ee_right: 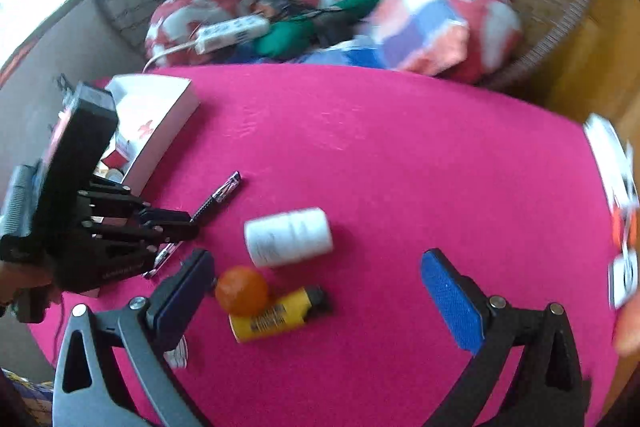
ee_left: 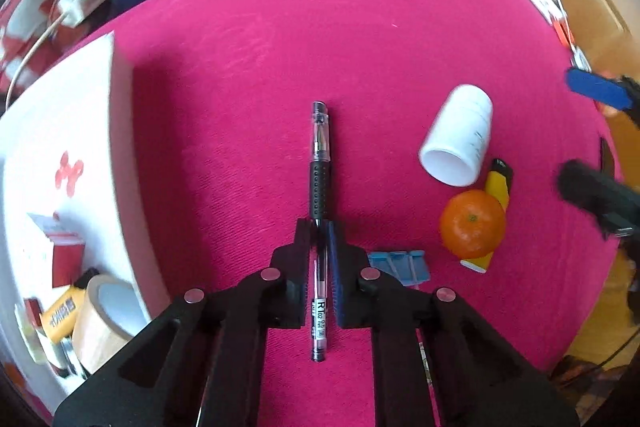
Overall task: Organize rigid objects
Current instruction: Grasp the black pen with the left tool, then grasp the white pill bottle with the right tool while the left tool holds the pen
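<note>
**Pen clamped, right tongs wide**

Left tongs (ee_left: 319, 227) clench the pen (ee_left: 320, 163) lying on the pink counter (ee_left: 248, 75); its barrel is partly hidden between them. Right tongs (ee_right: 320, 275) gape above the orange (ee_right: 242, 290), which hides part of the yellow lighter (ee_right: 276, 315); the white bottle (ee_right: 289, 237) beyond is blurred.

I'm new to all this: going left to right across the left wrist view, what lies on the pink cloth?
White box → pen, clamped in the left hand-held gripper → blue clip → orange.
</note>
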{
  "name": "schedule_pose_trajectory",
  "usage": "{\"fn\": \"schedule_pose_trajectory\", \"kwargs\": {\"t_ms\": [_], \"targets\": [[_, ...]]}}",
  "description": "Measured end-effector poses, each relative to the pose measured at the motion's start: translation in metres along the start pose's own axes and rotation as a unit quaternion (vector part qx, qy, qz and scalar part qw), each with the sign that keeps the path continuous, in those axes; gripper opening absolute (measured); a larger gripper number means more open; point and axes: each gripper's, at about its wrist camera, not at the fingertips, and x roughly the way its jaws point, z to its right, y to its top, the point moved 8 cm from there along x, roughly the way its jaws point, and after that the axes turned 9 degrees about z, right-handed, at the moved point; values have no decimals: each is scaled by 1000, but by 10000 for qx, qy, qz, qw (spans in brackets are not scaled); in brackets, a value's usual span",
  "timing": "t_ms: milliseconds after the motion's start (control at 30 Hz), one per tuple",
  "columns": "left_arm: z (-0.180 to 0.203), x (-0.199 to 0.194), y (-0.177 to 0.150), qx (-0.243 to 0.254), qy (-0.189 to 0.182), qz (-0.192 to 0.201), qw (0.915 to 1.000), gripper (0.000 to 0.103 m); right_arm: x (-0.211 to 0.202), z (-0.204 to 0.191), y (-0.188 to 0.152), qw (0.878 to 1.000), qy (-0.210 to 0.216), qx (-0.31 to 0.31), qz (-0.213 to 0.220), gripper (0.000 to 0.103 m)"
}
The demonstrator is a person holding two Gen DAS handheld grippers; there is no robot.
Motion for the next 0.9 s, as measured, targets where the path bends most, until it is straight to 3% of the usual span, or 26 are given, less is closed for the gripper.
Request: {"fn": "schedule_pose_trajectory", "kwargs": {"t_ms": [400,433,500,567,700,800,900], "targets": [[-9,0,-3,-343,66,-60,9994,8,61,-21,-9,9944,-72,-711,-778,102],[-8,1,-2,-314,123,-64,9994,8,61,-20,-9,9946,-50,-689,-780,98],[-6,2,-1,-220,241,-88,9994,8,61,-19,-10,9947,2,-632,-811,65],[-2,3,-1,-125,385,-97,9991,9,61,-17,-13,9945,79,-536,-900,60],[5,4,-2,62,619,-33,9981,9,48,-10,-11,9967,139,-291,-747,59],[5,2,-4,-19,462,98,9989,8,30,-9,1,9985,214,-87,-499,59],[4,-22,0,-316,323,593,9972,8,1,-5,14,9994,275,178,-118,59]]}}
